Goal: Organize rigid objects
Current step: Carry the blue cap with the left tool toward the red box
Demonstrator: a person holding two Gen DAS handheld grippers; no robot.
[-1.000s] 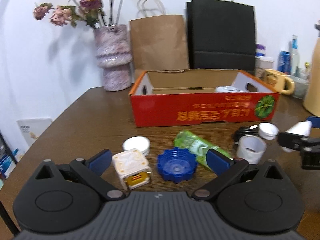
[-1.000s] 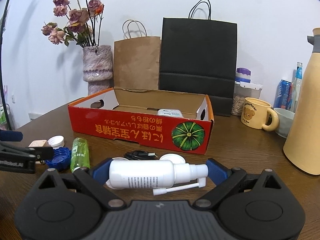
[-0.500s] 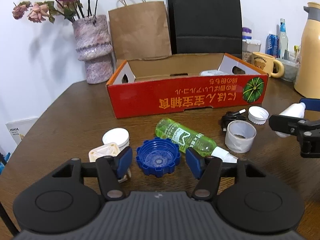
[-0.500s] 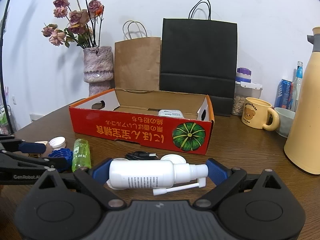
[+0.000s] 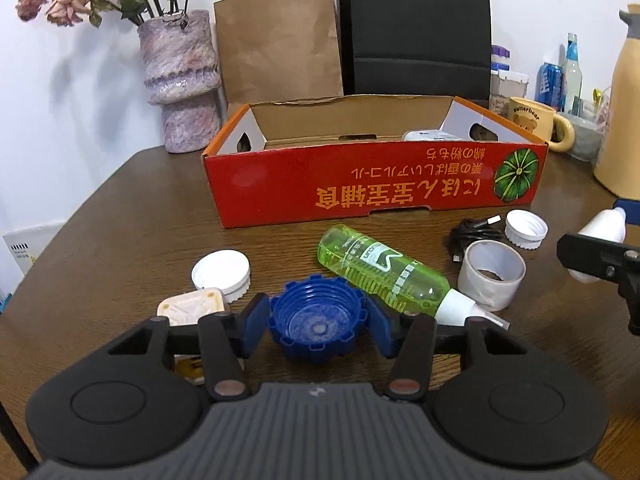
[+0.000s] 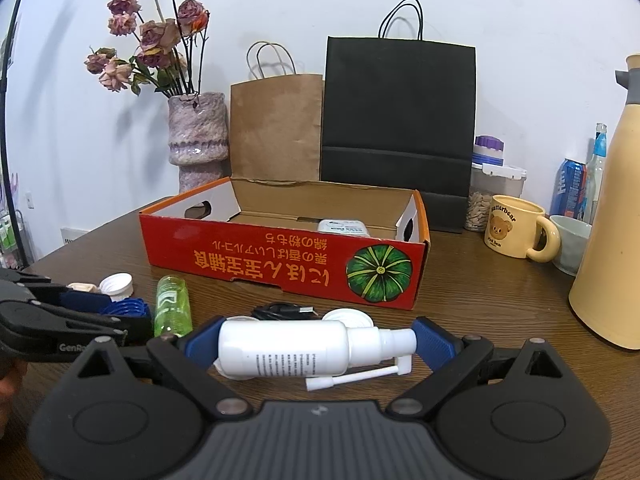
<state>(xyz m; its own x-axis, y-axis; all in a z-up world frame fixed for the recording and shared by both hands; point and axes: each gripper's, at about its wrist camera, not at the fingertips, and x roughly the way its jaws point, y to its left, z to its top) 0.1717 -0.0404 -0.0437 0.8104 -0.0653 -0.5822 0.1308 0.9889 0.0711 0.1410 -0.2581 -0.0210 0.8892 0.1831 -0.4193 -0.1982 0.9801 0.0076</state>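
Blue cap [image 5: 318,326] — light, stiff, ridged — sits between the closing left gripper [image 5: 318,328] pads; right gripper [image 6: 316,346] pinches a spray bottle [image 6: 288,350].

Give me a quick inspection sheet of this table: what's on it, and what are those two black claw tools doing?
Surface: brown wooden table.
Job's things: red box; blue cap, green bottle, white caps, tape roll, square block.
Clutter: mug, jug, paper bags, vase.
Grippers: left gripper closing around the blue cap; right gripper holds a white spray bottle.
Cables: black cord near the box.
Surroundings: white wall.
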